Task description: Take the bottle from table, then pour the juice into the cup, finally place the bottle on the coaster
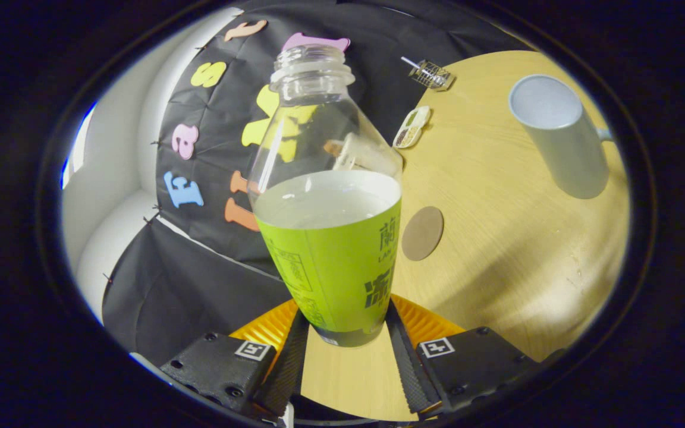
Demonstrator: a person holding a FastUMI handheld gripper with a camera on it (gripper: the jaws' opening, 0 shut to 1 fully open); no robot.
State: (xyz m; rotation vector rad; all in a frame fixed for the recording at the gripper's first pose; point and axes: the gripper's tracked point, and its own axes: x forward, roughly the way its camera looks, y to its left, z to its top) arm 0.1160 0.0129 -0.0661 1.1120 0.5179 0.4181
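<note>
A clear uncapped bottle (329, 196) with a green label sits between my two fingers, lifted and tilted above the wooden table (515, 249). Whitish juice fills it up to the top of the label. My gripper (345, 333) is shut on the bottle's lower body, both fingers pressing its sides. A grey cup (559, 134) with a handle stands on the table beyond and to the right of the bottle. The round brown coaster (422, 233) lies flat on the table just right of the bottle, nearer than the cup.
A small divided dish (412, 126) and a little wire basket (431, 74) lie at the table's far edge near the black cloth wall. The table ends just left of the bottle, with white padding beyond.
</note>
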